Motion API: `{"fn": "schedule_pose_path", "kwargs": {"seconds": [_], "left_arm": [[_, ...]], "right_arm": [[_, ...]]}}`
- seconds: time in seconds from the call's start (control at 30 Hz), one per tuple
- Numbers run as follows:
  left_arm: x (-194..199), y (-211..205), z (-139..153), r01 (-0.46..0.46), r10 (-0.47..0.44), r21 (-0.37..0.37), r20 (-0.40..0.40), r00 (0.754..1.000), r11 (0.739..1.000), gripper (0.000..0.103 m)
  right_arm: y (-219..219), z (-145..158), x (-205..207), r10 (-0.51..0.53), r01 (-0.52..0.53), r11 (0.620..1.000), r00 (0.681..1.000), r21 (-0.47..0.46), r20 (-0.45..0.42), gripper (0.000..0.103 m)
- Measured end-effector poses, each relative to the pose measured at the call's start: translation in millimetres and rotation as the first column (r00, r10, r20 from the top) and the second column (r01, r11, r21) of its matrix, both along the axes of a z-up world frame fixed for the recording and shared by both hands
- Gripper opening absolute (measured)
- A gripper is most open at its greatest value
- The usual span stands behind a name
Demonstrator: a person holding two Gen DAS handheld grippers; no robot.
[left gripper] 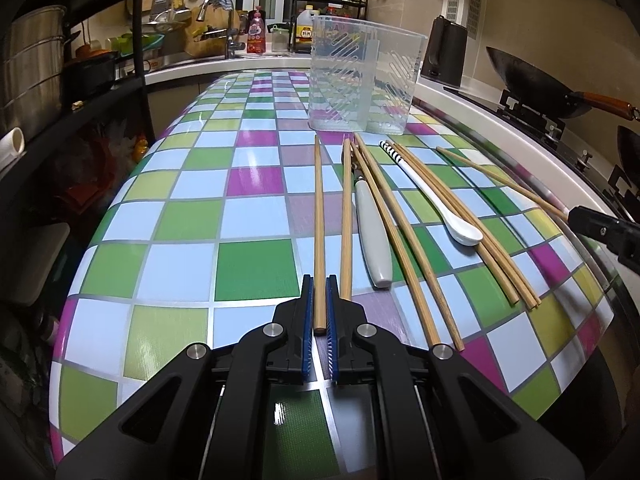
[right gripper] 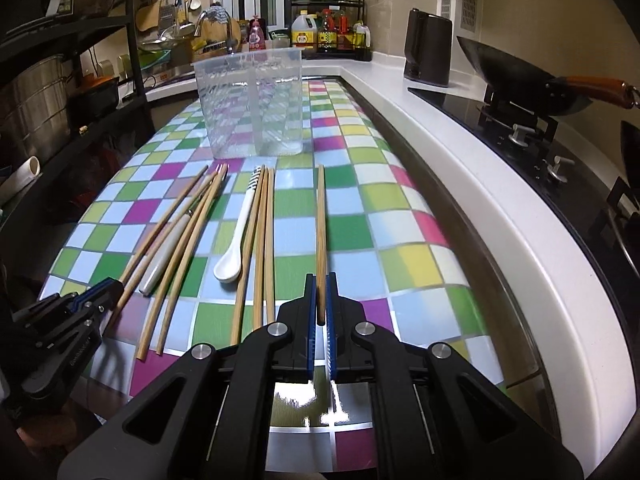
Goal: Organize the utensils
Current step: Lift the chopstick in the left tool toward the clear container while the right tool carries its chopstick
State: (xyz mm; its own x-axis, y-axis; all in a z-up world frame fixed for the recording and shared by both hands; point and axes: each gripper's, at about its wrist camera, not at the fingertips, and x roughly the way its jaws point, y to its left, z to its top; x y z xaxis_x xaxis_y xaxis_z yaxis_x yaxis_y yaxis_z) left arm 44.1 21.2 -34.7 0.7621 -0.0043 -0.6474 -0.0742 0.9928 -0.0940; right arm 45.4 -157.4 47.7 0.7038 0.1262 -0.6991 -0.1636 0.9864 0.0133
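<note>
Sorting: chopsticks, a spoon (left gripper: 448,208) and a grey-handled utensil (left gripper: 374,236) lie in a row at mid-frame on the checked surface (left gripper: 180,264), handles toward the cameras, likely for easy pickup.
Holder: clear bin (left gripper: 364,76) stands just beyond the row, upper centre, seemingly empty.
Left gripper (left gripper: 320,308): pads pressed together, pinching the near end of the leftmost chopstick (left gripper: 319,220).
Right gripper (right gripper: 321,304): likewise clamped on the rightmost chopstick (right gripper: 321,216), set apart from the others.
</note>
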Motion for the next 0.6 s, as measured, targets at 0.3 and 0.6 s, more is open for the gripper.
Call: {"fn": "schedule_pose_path", "kwargs": {"seconds": [0.3,0.6], "left_arm": [[-18,9,34,-0.014,0.012,0.014,0.129,0.992,1.000,0.006],[-26,11,59,-0.007,0.004,0.012,0.201,0.980,1.000,0.006]], "right_arm": [[2,50,-7,0.032,-0.031,0.999,0.995,-0.009,0.096,0.004],[6,112,-8,0.066,-0.069,0.998,0.982,0.006,0.177,0.004]]}}
